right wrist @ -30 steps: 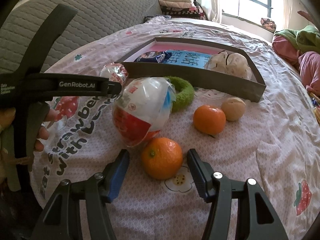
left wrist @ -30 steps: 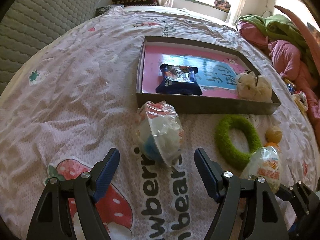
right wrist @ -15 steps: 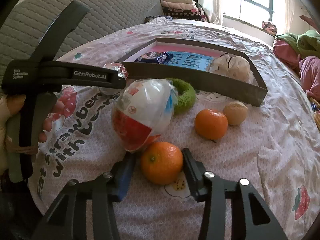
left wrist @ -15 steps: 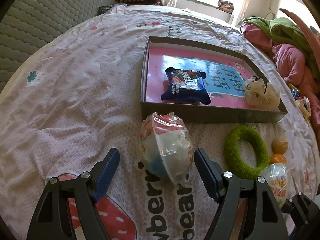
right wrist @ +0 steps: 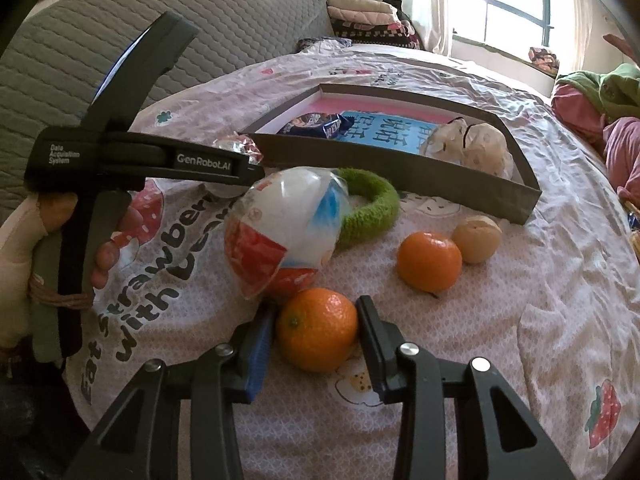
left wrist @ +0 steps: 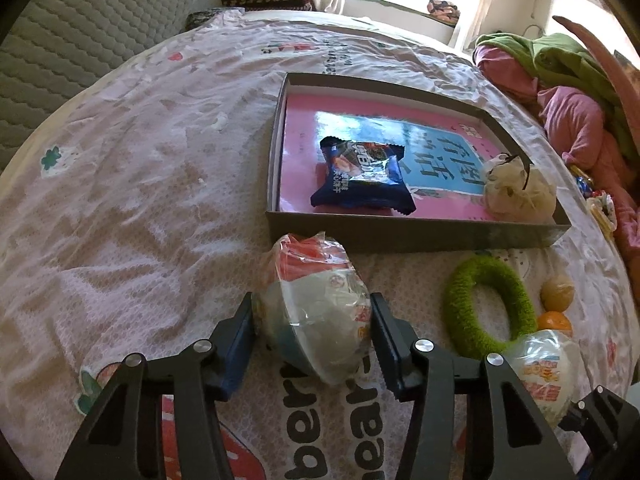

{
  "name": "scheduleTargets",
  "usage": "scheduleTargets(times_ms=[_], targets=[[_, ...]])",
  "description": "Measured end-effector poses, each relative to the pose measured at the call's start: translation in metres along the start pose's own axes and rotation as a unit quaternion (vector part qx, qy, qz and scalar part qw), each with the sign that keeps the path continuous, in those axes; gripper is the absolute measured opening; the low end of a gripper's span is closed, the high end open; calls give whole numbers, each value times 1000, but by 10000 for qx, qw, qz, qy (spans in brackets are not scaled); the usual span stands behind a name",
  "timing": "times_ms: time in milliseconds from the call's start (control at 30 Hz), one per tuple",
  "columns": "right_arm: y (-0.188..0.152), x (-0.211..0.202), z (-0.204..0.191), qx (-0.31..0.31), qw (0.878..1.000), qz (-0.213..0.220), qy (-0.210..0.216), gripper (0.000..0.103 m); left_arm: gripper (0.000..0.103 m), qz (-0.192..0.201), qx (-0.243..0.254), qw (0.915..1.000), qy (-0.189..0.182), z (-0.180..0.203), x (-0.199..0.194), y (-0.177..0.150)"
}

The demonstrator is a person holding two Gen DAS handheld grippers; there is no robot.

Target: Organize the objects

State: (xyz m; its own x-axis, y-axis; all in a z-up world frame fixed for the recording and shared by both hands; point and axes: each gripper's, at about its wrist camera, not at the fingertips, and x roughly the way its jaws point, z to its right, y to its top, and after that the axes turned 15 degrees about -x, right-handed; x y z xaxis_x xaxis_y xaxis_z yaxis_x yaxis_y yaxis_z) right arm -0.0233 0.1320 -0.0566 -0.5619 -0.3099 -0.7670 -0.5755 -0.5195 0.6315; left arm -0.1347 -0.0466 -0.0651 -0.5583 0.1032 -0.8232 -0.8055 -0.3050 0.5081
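Here, your left tongs (left wrist: pixel 312 330) clench one wrapped egg toy (left wrist: pixel 316 308) on the bed (left wrist: pixel 132 184) before the tray (left wrist: pixel 420 234), its base hidden. Your right tongs (right wrist: pixel 316 334) grip one orange (right wrist: pixel 317 328) of two; the second egg toy (right wrist: pixel 284 226) half hides the green ring (right wrist: pixel 370 210).

Black claw (right wrist: pixel 316 332), blue pads (right wrist: pixel 260 344), silver screws, white "GenRobot.AI" lettering; bare fingers (right wrist: pixel 106 256).

Orange mandarins (right wrist: pixel 317 329), fuzzy green ring (left wrist: pixel 490 307), grey tray (left wrist: pixel 420 234), strawberry-print pink bedsheet (left wrist: pixel 140 184).
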Motion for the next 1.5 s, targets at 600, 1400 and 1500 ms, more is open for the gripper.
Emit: scheduleTargets(times_ms=[600,1400,1500], targets=[[5,-8,6,34,9998,152,-115,41,54,259,110,9991,-304,7,-27,-4],[20,-27,8,7,9989,434,-181,41,54,719,288,9952,-600,19,-79,-11],[23,-31,10,12,9986,479,-215,41,54,727,322,9950,-605,21,-82,-13]])
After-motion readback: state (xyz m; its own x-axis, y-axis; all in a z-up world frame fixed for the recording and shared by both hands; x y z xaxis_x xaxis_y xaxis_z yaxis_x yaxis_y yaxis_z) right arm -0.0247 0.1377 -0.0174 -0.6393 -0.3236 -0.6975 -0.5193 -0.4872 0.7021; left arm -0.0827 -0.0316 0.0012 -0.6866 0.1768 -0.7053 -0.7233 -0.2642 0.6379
